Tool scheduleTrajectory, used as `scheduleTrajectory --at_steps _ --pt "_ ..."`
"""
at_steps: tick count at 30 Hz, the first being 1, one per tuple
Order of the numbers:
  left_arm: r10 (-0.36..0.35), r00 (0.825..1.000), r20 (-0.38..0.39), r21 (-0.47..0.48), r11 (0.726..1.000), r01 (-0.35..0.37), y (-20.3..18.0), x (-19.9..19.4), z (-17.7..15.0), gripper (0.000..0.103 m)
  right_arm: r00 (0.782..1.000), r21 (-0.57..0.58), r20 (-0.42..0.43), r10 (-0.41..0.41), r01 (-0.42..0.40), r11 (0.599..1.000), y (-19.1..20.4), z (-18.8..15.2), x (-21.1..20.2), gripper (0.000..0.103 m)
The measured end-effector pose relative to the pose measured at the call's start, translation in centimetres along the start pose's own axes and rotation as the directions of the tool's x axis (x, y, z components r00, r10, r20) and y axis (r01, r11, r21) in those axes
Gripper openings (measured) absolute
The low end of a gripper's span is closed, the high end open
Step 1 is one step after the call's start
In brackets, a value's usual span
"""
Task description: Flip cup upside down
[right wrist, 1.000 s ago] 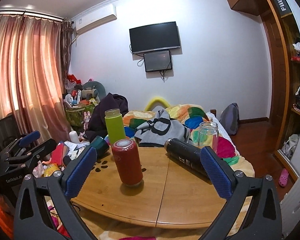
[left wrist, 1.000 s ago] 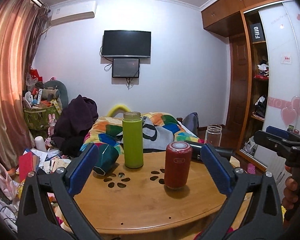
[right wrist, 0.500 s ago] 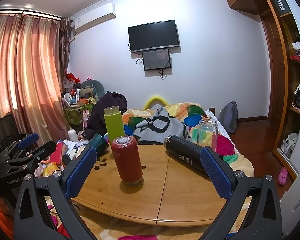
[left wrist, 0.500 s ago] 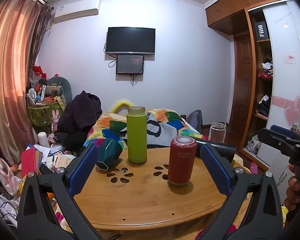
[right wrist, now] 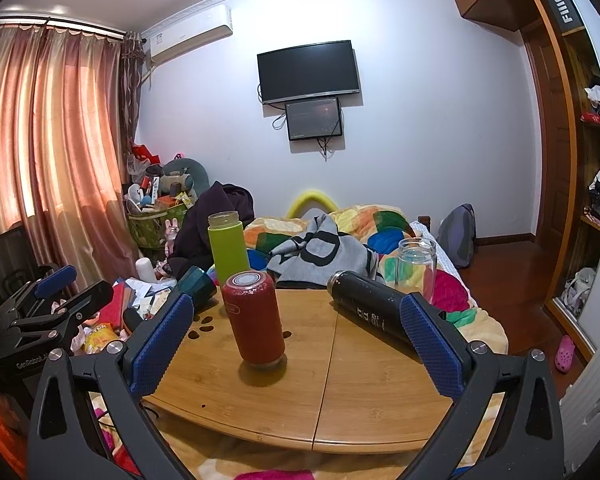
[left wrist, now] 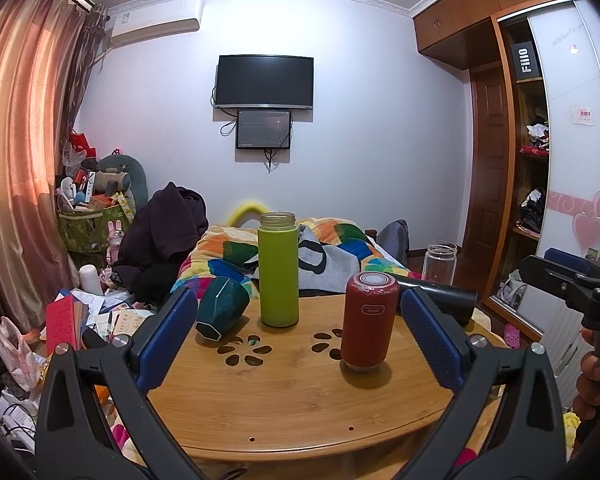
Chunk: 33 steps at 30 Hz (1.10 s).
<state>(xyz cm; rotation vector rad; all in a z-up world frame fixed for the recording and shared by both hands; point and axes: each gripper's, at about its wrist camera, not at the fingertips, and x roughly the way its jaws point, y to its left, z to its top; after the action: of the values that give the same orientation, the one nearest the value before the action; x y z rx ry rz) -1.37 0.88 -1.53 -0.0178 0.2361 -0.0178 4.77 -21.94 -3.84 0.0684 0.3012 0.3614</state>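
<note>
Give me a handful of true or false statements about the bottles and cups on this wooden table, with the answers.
1. The green bottle stands upright. True.
2. The black bottle stands upright. False: it lies on its side.
3. The left hand-held gripper holds the red bottle. False: it is open and holds nothing.
4. The dark green cup lies tipped on its side near the table edge. True.
5. The glass jar has a lid on. False: its mouth is open.
</note>
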Motion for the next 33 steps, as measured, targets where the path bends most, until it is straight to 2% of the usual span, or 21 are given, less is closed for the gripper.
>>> scheduleTrajectory --at_steps 16,33 --pt "0.011 1.000 0.007 -0.003 1.000 -0.011 0.36 -0.11 0.14 0.103 1.000 -0.003 0.010 0.000 0.000 1.000 -0.18 -0.21 0.12 0.103" --pt "-0.009 1.000 0.010 -0.001 1.000 0.009 0.12 -0.37 0.13 0.103 1.000 -0.003 0.010 0.001 -0.001 1.000 -0.23 -0.19 0.12 0.103"
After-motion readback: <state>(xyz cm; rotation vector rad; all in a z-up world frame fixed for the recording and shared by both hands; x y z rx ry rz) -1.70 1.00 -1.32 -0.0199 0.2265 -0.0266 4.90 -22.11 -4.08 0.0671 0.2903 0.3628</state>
